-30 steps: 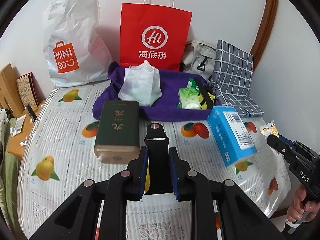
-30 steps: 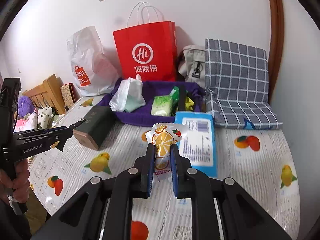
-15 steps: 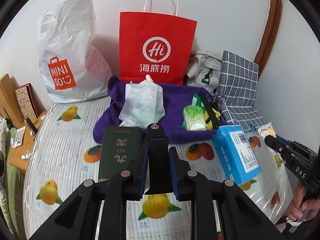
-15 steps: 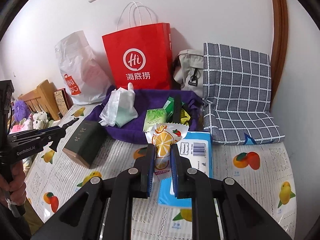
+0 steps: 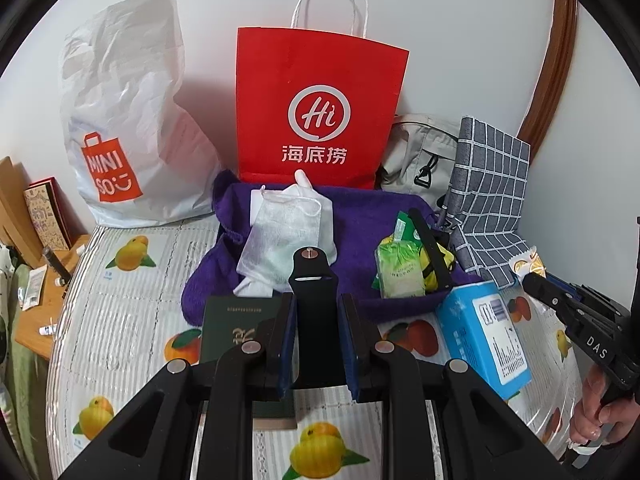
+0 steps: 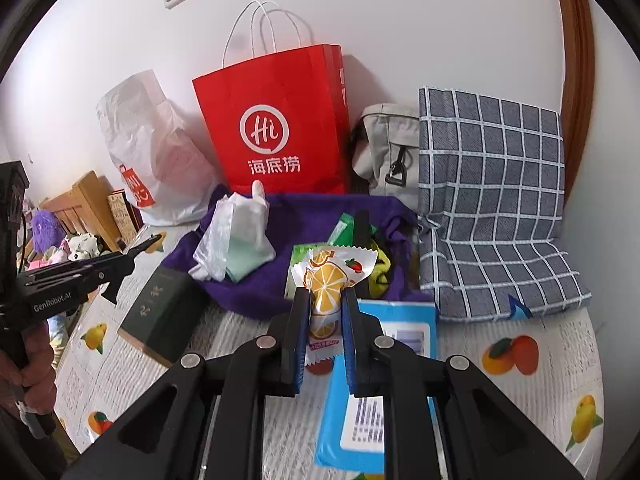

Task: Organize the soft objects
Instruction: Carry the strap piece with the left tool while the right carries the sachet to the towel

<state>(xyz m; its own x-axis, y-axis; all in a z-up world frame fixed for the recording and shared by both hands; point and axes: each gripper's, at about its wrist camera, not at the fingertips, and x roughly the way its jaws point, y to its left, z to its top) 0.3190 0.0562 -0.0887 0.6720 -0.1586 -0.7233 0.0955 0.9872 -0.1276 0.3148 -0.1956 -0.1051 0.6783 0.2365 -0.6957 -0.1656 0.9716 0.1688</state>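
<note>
My left gripper [image 5: 316, 312] is shut on a black strap-like piece [image 5: 313, 280] and holds it above the dark green box [image 5: 236, 320], in front of the purple cloth [image 5: 360, 208]. My right gripper [image 6: 325, 300] is shut on an orange-print snack packet [image 6: 332, 276], held above the blue pack [image 6: 400, 332], just short of the purple cloth [image 6: 312, 212]. On the cloth lie a white mesh pouch [image 5: 288, 232], a green packet [image 5: 400, 272] and a yellow-black item [image 5: 438, 264].
Against the wall stand a red paper bag [image 5: 320, 108], a white Miniso bag [image 5: 120, 120], a grey bag [image 5: 424, 148] and a checked cushion [image 6: 492, 208]. The bed sheet [image 5: 132, 312] has fruit prints. A wooden bedside table [image 5: 44, 300] is at the left.
Both grippers have moved forward toward the purple cloth, each still holding its item. The green box and blue pack now lie closer under the fingers.
</note>
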